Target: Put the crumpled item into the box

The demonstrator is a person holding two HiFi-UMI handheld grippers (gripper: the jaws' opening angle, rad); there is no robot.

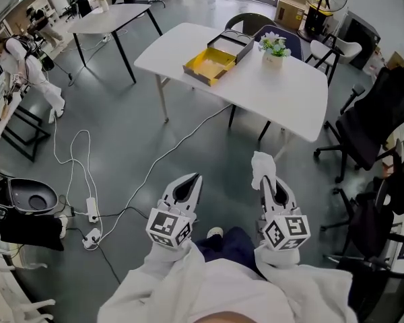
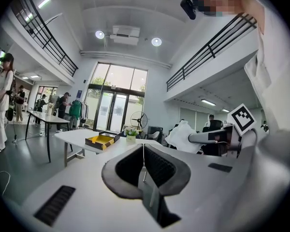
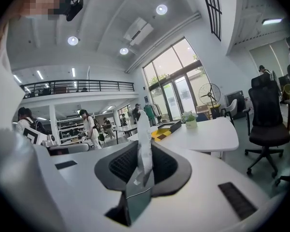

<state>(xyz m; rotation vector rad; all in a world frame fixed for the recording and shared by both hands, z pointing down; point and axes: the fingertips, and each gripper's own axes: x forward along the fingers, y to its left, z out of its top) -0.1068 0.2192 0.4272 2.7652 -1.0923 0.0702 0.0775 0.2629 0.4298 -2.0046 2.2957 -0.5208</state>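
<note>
I stand a few steps short of the white table (image 1: 293, 96). A white crumpled item (image 1: 261, 165) sticks up from my right gripper (image 1: 265, 180), which is shut on it. In the right gripper view the item (image 3: 143, 141) rises as a thin strip between the dark pads. My left gripper (image 1: 188, 188) is shut with nothing in it, level with the right one and to its left. The left gripper view shows its pads (image 2: 157, 166) pressed together and the item (image 2: 181, 135) off to the right. An open yellow box (image 1: 211, 64) with a black lid (image 1: 231, 44) lies on the table's far left part.
A small flower pot (image 1: 274, 48) stands on the table beside the box. Black office chairs (image 1: 370, 123) crowd the right side. White cables (image 1: 77, 173) and a power strip (image 1: 92, 209) lie on the floor to the left. A second table (image 1: 111, 15) and a person (image 1: 23, 62) are further left.
</note>
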